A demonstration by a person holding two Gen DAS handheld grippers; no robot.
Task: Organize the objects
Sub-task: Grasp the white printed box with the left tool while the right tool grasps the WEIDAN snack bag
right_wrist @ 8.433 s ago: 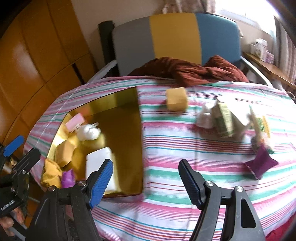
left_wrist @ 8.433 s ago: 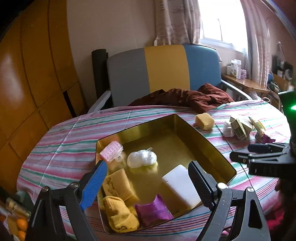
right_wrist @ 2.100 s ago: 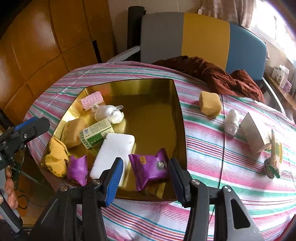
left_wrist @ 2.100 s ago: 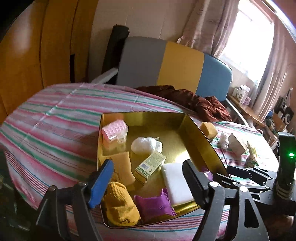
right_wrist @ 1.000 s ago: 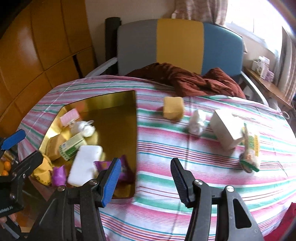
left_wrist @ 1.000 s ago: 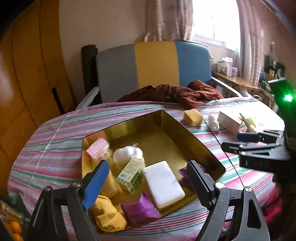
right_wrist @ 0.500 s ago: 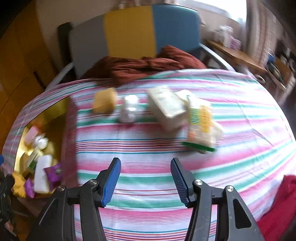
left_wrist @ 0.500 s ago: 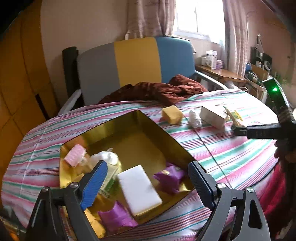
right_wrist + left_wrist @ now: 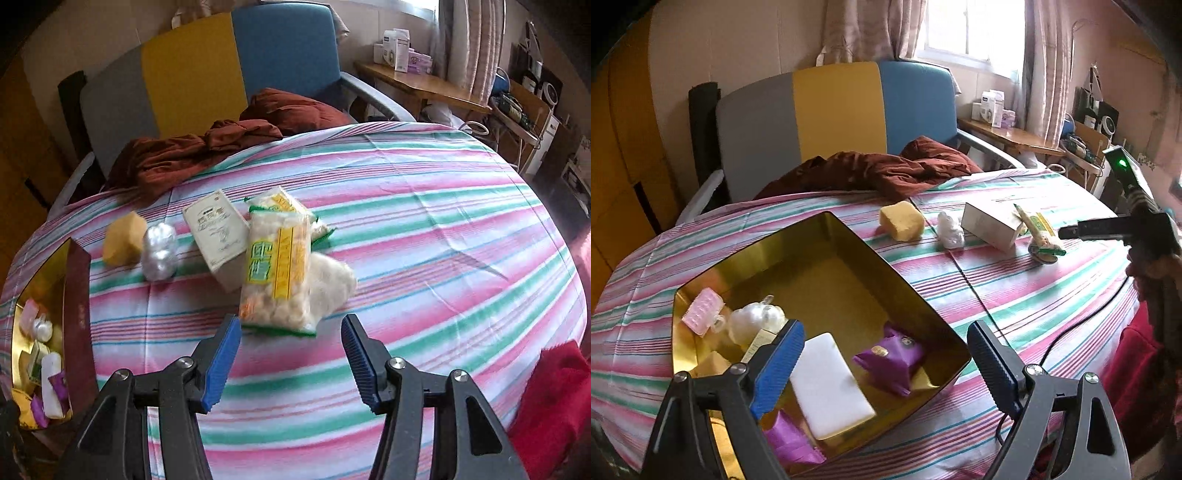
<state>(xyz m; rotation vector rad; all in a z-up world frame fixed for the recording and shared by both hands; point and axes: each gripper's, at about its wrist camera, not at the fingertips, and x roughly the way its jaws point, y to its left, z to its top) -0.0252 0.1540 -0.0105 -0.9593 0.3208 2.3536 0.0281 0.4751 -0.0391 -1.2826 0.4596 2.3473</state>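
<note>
Hovering with jaws apart and empty, the right gripper [image 9: 291, 358] is facing the snack bag [image 9: 279, 269] lying on the striped tablecloth [image 9: 424, 221], probably light, crinkly, best pinched across its middle.

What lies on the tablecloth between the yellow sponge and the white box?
A small clear plastic bag lies between the yellow sponge and the white box, beside both. The right wrist view shows it best.
</note>
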